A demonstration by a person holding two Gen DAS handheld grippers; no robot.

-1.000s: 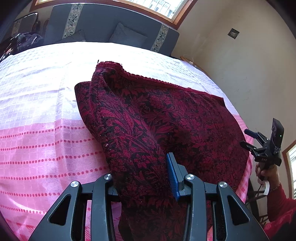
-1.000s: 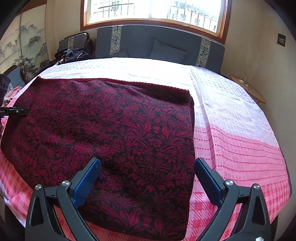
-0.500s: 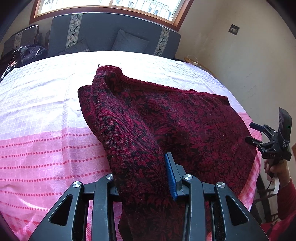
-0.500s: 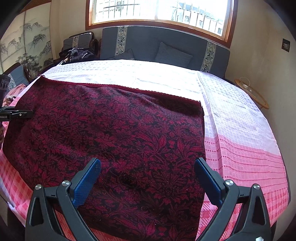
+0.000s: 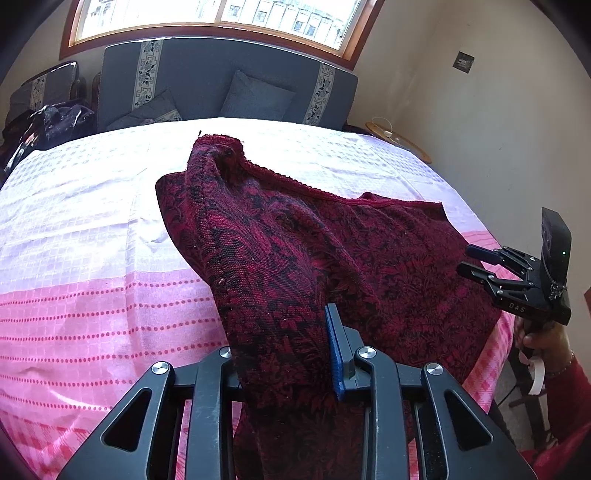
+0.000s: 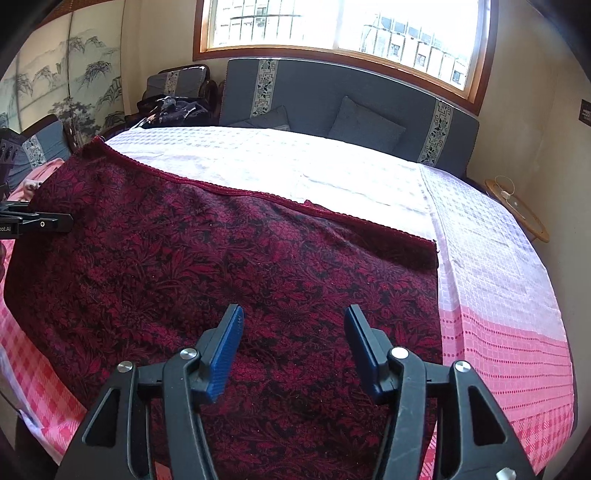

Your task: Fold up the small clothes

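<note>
1 red cloth [image 5: 369, 266], 2 tools

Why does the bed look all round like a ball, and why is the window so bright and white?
Left wrist view: the fisheye lens bends the pink bedspread into a dome, and the corners go black; the window is washed out by daylight. Right wrist view: same bulge, the window glares, and the far bedspread bleaches white, while the dark red patterned cloth stays sharp.

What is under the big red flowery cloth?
The red flowery cloth lies on a pink-and-white checked bedsheet, which shows all around it. Whatever lies directly beneath the cloth's middle is covered and cannot be seen.
</note>
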